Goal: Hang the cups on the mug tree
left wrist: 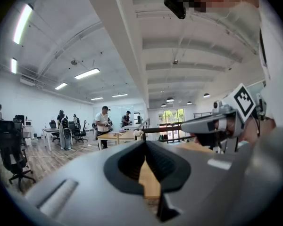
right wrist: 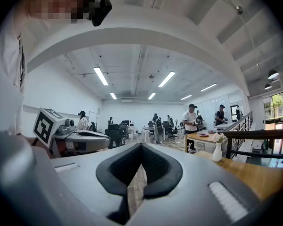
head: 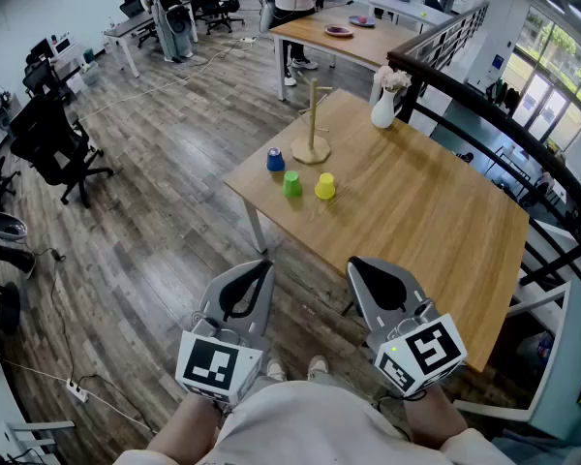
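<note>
Left claw (head: 257, 271) and right claw (head: 363, 269) are closed and empty, well apart from the mug tree (head: 312, 124). Three cups (head: 291, 184) stand just beside its base on the table (head: 416, 211).

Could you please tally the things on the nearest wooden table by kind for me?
Cups: 3 (blue cup, green cup, yellow cup)
Mug tree: 1
Vase with flowers: 1
Total: 5
</note>
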Action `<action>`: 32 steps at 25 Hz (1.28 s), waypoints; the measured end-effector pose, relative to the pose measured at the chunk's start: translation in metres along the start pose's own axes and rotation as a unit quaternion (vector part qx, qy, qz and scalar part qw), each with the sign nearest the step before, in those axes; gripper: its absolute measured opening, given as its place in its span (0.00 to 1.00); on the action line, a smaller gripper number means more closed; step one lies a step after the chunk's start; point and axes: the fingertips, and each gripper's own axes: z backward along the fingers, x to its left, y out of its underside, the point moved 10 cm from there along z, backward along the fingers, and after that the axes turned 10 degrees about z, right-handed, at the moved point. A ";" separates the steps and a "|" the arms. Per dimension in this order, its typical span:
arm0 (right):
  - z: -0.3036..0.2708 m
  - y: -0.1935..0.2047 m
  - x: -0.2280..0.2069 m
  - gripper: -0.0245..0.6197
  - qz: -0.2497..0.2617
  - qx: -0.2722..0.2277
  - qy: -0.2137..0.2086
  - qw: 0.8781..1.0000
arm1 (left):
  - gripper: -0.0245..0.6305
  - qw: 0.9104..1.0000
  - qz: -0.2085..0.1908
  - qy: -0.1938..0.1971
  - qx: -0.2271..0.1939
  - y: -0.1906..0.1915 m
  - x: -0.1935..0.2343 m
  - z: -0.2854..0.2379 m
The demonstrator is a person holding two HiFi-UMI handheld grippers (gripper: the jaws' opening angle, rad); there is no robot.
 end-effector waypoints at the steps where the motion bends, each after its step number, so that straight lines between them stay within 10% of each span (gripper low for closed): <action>1: 0.000 0.001 0.000 0.04 0.000 -0.001 0.000 1.000 | 0.04 1.000 -0.002 -0.001 0.001 0.001 0.000 -0.001; 32: 0.000 0.038 -0.059 0.04 -0.032 -0.011 -0.037 0.999 | 0.04 0.999 -0.013 -0.044 0.008 0.021 -0.044 -0.050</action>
